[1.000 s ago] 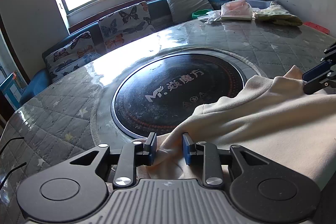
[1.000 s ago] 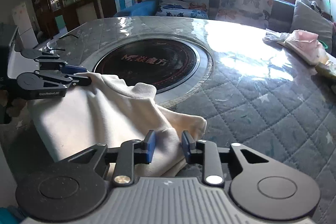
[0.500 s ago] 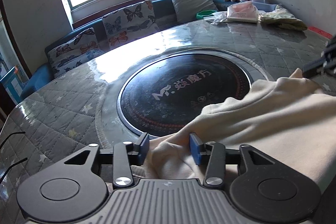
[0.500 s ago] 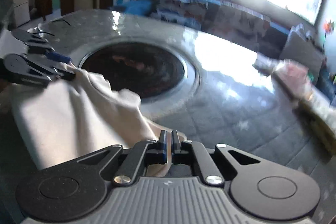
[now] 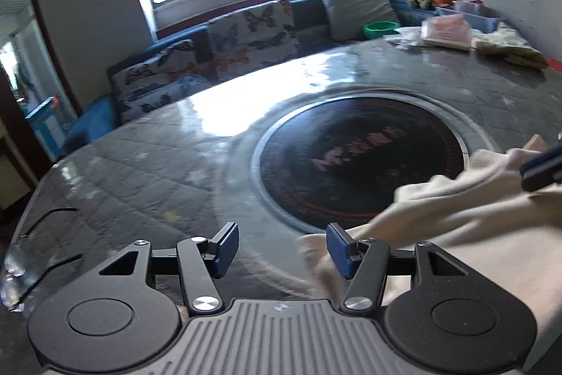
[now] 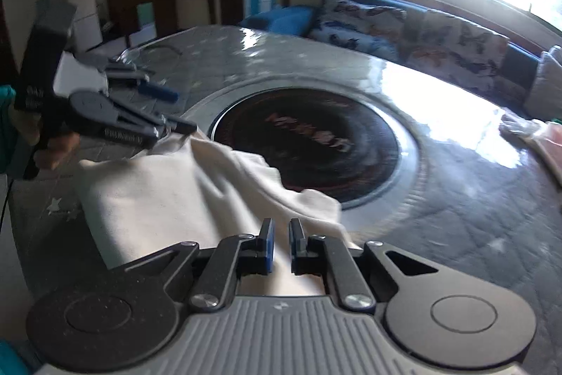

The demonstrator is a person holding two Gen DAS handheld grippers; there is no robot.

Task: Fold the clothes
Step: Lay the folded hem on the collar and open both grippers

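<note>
Left wrist view: the left gripper [image 5: 282,250] stands wide open and holds nothing; the cream garment [image 5: 456,227] lies just beside and behind its right-hand finger, spreading away to that side over the edge of the round black hotplate [image 5: 358,160] ahead. Right wrist view: the right gripper [image 6: 280,246] is nearly closed, a narrow gap left, with cream cloth between and under the fingers; whether it truly pinches is hard to tell. This looks like re-gripping between folds; next, the left fingers need a fresh edge of cloth.
</note>
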